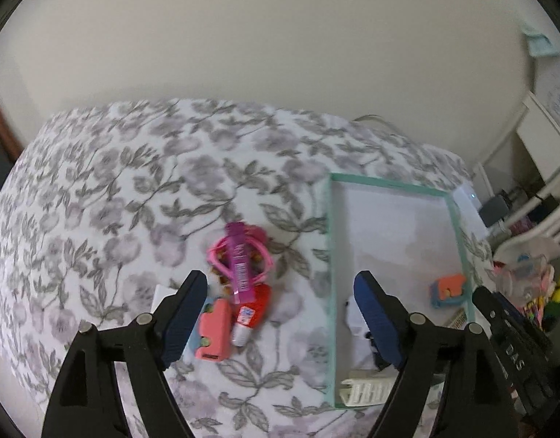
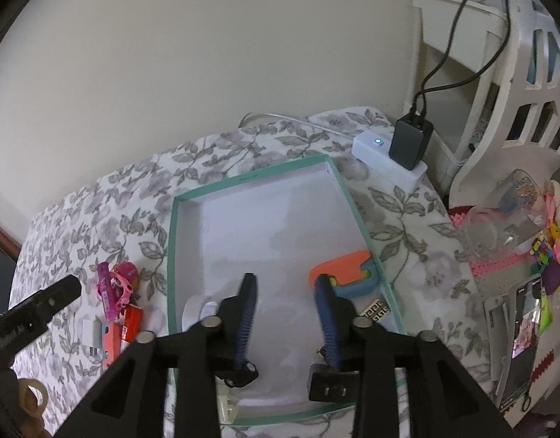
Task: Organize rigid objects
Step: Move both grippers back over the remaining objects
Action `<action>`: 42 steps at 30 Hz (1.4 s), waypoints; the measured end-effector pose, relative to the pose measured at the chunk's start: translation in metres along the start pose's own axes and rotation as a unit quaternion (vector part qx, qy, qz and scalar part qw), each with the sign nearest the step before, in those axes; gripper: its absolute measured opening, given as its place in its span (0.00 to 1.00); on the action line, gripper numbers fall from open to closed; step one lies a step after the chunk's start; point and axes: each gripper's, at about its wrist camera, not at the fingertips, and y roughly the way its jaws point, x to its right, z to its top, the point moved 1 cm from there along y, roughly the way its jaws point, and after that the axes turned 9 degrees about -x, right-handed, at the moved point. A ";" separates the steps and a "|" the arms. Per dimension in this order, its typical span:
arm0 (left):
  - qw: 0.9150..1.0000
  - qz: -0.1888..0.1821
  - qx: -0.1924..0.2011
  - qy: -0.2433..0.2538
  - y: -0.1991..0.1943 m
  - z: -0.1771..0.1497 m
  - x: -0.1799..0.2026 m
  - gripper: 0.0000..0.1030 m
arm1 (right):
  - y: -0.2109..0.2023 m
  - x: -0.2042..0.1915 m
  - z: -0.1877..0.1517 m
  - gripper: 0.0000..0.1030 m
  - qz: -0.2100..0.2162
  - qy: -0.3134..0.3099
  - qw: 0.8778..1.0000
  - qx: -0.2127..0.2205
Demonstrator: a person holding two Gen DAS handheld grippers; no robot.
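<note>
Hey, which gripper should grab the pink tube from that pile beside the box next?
Left. The left hand-held gripper hangs open over the pile, the pink tube just beyond its fingertips. The right hand-held gripper is over the teal-rimmed box, farther from the pile.

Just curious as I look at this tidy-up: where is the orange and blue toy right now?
The orange and blue toy lies inside the green-rimmed box, against its right wall, just beyond the right gripper.
</note>
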 end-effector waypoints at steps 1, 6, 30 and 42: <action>1.000 0.001 -0.005 -0.007 0.002 0.000 -0.005 0.81 | 0.001 -0.002 0.000 0.43 0.001 -0.003 1.000 -0.001; 0.999 0.012 -0.020 -0.037 0.010 0.001 -0.028 0.81 | 0.005 -0.012 -0.003 0.57 0.007 -0.010 1.000 -0.006; 0.973 0.038 -0.013 -0.229 0.002 -0.008 -0.191 0.97 | 0.035 -0.096 -0.020 0.93 0.024 -0.081 0.996 -0.043; 0.963 0.046 -0.024 -0.266 0.002 -0.015 -0.230 0.99 | 0.044 -0.153 -0.026 0.98 0.027 -0.131 0.990 -0.056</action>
